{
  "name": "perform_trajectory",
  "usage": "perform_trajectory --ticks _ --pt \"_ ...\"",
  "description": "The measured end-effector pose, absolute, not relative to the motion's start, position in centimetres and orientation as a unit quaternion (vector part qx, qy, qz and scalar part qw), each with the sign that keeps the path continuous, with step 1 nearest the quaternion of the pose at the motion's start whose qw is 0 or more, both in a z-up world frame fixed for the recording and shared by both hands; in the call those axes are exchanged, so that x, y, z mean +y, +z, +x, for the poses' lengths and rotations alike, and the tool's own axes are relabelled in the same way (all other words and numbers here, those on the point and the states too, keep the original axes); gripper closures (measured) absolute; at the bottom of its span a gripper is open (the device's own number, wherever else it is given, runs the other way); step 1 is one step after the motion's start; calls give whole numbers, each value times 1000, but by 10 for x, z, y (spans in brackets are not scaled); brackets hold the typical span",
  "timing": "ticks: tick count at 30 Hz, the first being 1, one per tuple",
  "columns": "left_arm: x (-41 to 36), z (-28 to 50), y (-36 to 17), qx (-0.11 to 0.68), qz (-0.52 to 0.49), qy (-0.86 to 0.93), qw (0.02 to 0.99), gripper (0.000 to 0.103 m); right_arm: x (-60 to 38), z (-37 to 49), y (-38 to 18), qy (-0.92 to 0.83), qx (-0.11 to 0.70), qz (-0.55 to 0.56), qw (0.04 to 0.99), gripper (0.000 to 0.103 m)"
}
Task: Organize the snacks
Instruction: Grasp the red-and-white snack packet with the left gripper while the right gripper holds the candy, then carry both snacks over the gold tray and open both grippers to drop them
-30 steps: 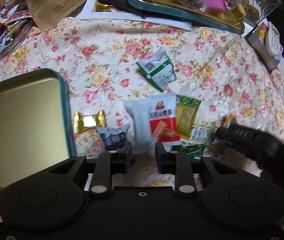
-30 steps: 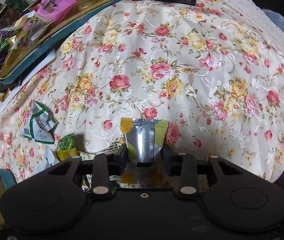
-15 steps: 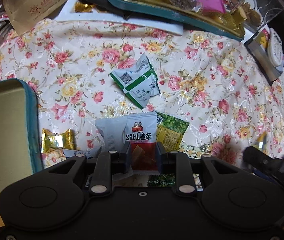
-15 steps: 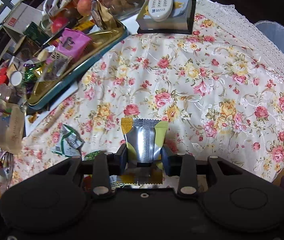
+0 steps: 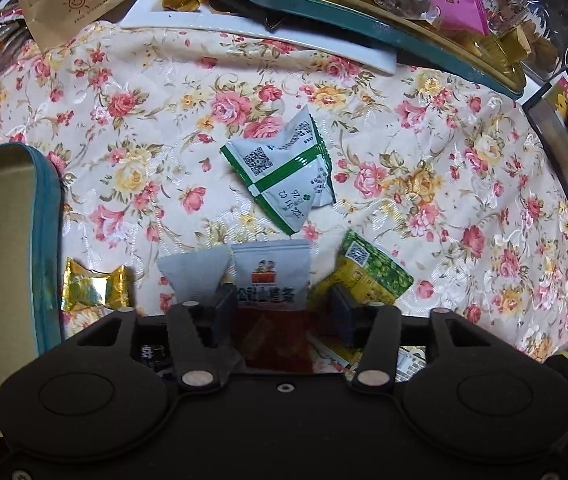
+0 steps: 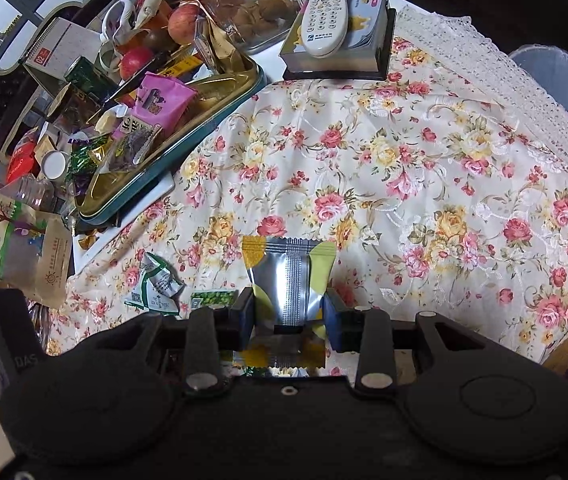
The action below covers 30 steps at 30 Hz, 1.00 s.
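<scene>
Snack packets lie scattered on the floral tablecloth in front of you. Your left gripper stands partly open over the white-and-red packet, one finger to each side of it; the left finger looks to be touching its edge, the right finger stands clear, so no firm hold shows. A grey-white packet sits just beside it on the left, a yellow-green packet just beside on the right, partly under the right finger. A gold-wrapped candy lies near the teal-rimmed tin lid at the left edge. A crumpled green-and-white packet lies beyond, apart from the group.

Your right gripper is closed on a silver-and-yellow packet, held upright above the cloth with its seam side facing the camera. Below and left of it the green-and-white packet and the yellow-green packet rest on the tablecloth.

Farther out, a teal tray loaded with wrapped sweets, among them a pink packet, stands at the cloth's far edge. A remote control rests on a tissue box. A paper bag sits at the left.

The gripper bodies hide the lower ends of both packets between the fingers. What lies under the left gripper's frame cannot be made out. The tin lid is cut off by the frame edge.
</scene>
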State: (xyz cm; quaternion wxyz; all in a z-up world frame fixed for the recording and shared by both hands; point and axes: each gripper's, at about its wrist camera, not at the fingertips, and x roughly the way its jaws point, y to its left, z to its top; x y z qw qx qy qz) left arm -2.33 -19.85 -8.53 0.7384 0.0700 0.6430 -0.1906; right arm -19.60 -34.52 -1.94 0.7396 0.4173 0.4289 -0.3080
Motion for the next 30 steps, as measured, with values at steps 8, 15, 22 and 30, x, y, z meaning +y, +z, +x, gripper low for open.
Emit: perform_trajectory --ticks 8,15,22,30 --pt "-201 -22 -90 657 47 -206 724 59 -343 -197 -14 -309 422 418 743 65" --pt "-201 -32 -67 634 76 -222 737 82 -342 -196 -10 -313 419 414 745 65" --pt "-186 -23 -77 661 85 -223 711 76 -344 -196 -9 -318 418 418 742 65" --pt "-178 -23 -87 678 81 -224 695 66 -342 -195 -10 -311 422 419 741 65"
